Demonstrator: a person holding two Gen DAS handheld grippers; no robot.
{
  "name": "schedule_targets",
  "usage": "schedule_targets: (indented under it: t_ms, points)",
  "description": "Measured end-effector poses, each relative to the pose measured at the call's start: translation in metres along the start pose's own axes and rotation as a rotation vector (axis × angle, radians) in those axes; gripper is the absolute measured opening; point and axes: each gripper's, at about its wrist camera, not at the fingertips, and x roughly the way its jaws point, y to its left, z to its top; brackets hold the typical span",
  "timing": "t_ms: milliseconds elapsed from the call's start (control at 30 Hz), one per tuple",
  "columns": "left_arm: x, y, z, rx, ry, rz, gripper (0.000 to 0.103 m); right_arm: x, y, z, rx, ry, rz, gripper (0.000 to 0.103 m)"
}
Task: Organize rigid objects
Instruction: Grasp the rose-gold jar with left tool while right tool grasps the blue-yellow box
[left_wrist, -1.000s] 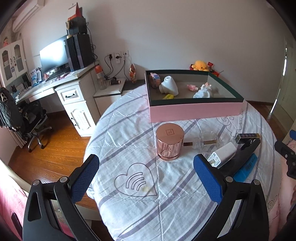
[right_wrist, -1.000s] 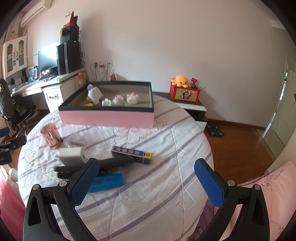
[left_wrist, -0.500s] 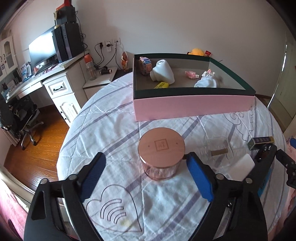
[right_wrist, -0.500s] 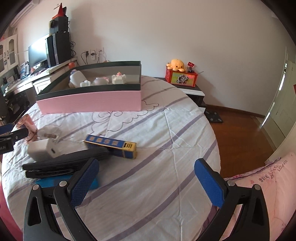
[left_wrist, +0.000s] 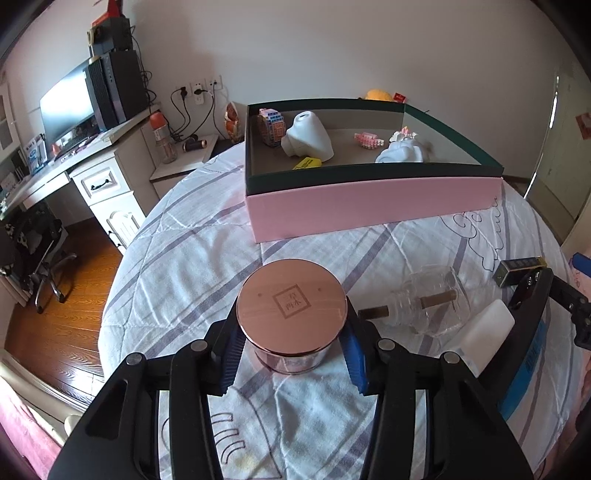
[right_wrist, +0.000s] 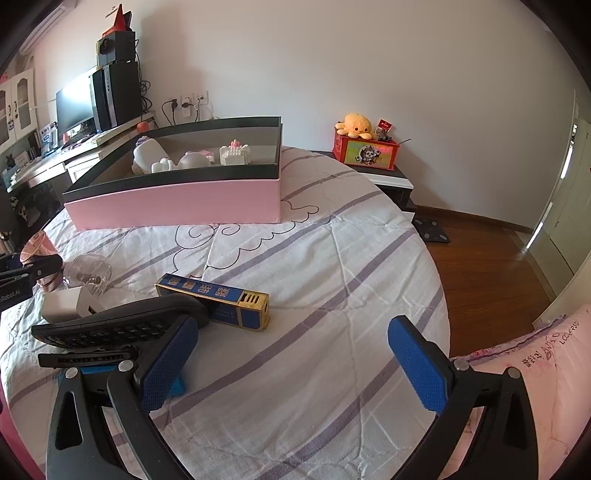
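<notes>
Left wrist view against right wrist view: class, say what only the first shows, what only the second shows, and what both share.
Only the left wrist view shows the left gripper, whose jaws have just been closing, with its pads against the copper-lidded jar, and its lid's square emblem.

Only the right wrist view shows the right gripper open over bare cloth, the orange plush toy on a red box, and the black remote.

Both show the pink box holding white figures, the clear glass bottle and the blue-gold carton.
</notes>
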Motion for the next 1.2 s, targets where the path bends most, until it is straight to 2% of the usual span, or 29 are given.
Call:
schedule_targets:
  t_ms: [233, 433, 733, 900, 1000, 1067, 1200]
  points:
    - [-0.018, 0.007, -0.015, -0.005, 0.000, 0.001, 0.048, -0.009, 0.008, -0.001, -0.022, -0.009, 0.011, 0.103]
    - [-0.028, 0.007, -0.024, 0.000, 0.002, -0.008, 0.048, 0.008, -0.001, -0.002, -0.079, 0.040, -0.065, 0.103]
    - [-0.033, 0.007, -0.026, -0.007, 0.006, -0.001, 0.048, 0.031, 0.009, 0.010, -0.228, 0.027, 0.044, 0.102]
    - [-0.032, 0.004, -0.027, 0.000, 0.014, -0.002, 0.048, 0.038, 0.010, 0.016, -0.238, 0.045, 0.196, 0.074]
    - [-0.030, 0.003, -0.027, 0.001, 0.016, -0.003, 0.048, 0.038, 0.013, 0.014, -0.248, 0.047, 0.224, 0.056]
    - [-0.030, 0.003, -0.027, 0.001, 0.016, -0.003, 0.048, 0.036, 0.014, 0.012, -0.232, 0.052, 0.261, 0.040]
    - [-0.030, 0.003, -0.027, -0.003, 0.016, -0.003, 0.048, 0.029, 0.012, 0.008, -0.183, 0.054, 0.262, 0.026]
